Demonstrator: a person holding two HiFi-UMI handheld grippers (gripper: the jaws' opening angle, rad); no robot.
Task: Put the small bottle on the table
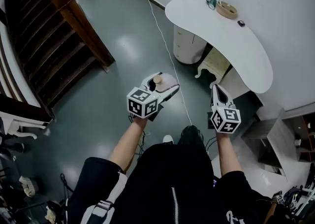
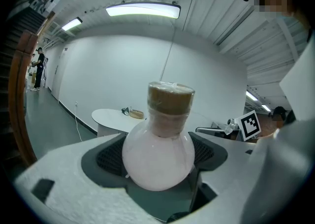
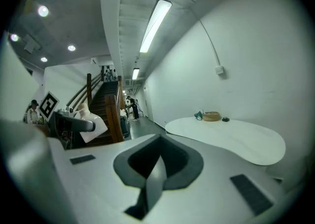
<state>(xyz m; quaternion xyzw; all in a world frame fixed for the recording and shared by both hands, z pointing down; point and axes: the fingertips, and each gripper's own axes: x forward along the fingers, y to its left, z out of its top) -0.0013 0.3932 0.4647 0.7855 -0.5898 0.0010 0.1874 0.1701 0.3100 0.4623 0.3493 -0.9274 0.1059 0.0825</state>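
The left gripper (image 1: 165, 86) is clamping the small round glass bottle with a brown cork stopper (image 2: 157, 154) upright between its wide-spread fingers (image 2: 64, 183), while the right gripper (image 1: 216, 92) is hanging empty, fingers together. I judge the carrying step is in hand. The white curved table (image 1: 231, 46) is lying well ahead of the fingers, so the next move is calling for lowering the bottle onto its bare top.

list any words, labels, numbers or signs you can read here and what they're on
No readable words or numbers anywhere.
Marker cube at the left: black-and-white square patterns only, no letters.
Marker cube at the right: the same, patterns only.
Small bottle: no label visible.
Items on the table: too small to show any print.
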